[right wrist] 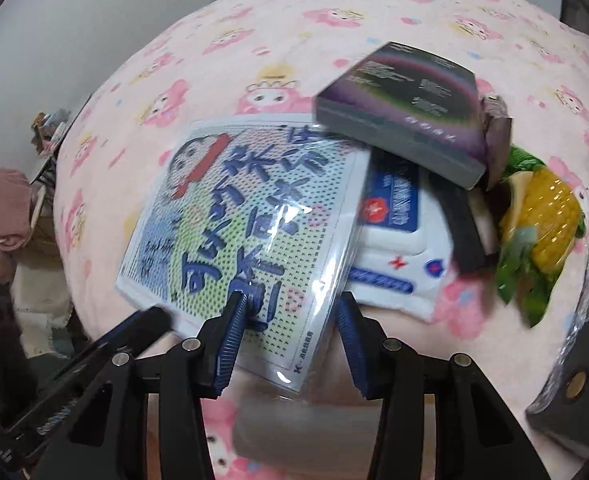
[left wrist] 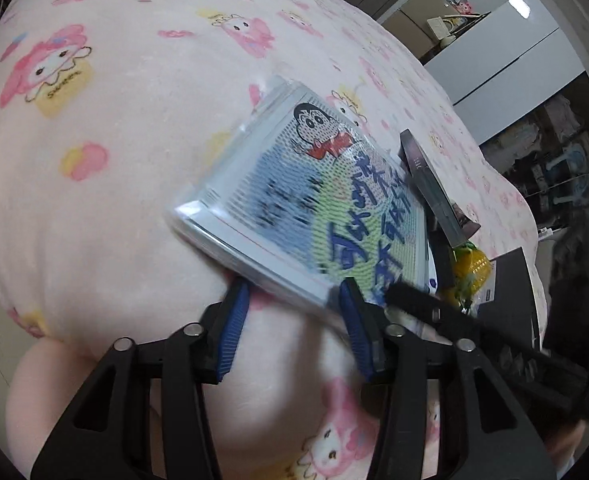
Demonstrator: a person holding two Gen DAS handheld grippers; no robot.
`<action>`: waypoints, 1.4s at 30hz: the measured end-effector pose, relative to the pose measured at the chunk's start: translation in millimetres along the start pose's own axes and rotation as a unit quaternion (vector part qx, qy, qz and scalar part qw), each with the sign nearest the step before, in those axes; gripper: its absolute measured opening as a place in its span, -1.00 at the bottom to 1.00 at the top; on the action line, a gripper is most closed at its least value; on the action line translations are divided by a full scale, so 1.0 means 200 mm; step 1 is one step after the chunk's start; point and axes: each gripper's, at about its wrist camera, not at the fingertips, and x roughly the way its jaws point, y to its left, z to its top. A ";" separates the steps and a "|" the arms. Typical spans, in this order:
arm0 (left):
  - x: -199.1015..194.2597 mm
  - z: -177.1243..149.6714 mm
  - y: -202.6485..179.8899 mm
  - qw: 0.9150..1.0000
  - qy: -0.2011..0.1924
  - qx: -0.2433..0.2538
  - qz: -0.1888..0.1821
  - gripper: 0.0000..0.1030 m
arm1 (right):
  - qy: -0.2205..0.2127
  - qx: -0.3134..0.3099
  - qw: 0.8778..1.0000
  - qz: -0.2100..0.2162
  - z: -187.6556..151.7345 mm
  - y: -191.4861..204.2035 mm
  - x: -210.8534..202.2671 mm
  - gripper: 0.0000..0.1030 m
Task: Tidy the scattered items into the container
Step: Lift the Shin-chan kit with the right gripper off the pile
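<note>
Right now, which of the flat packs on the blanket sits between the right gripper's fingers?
The cartoon pack in clear wrap, its near corner between the right gripper fingers. The purple box and white pack lie farther back.

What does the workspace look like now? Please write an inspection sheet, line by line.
Surface: pink cartoon-print blanket, soft and uneven.
Job's things: plastic-wrapped cartoon kit partly over a white-blue pack; purple box tilted on top of the pile; corn packet beside them.
Container: dark item at the right edge, cannot tell if it is the container.
Clutter: nothing seen.
Grippers: left gripper and right gripper at the kit's near edge; grip unclear.
Cables: nothing seen.
Surroundings: white cabinet, shelves behind.
</note>
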 end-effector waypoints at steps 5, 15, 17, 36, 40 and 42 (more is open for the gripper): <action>-0.11 0.10 0.07 0.998 -0.044 -0.026 0.029 -0.08 | 0.018 -0.042 0.997 0.064 -0.09 0.18 -0.07 -0.24; -0.12 0.05 0.07 0.998 -0.034 -0.012 0.048 -0.13 | -0.055 -0.035 0.997 -0.047 0.14 0.05 -0.08 -0.24; -0.16 0.03 0.07 0.994 -0.071 -0.027 0.076 -0.18 | -0.063 -0.031 0.995 -0.065 0.22 -0.02 -0.02 -0.24; -0.15 0.16 0.24 0.997 -0.029 -0.015 0.067 0.05 | -0.003 -0.025 1.000 -0.004 -0.02 0.08 0.03 -0.19; -0.06 0.14 0.25 0.999 0.007 -0.008 0.047 0.44 | 0.021 -0.028 0.999 0.018 0.05 0.09 0.16 -0.14; -0.08 0.15 0.21 0.999 0.005 0.000 0.050 0.21 | 0.032 -0.028 0.998 0.038 0.07 0.12 0.21 -0.06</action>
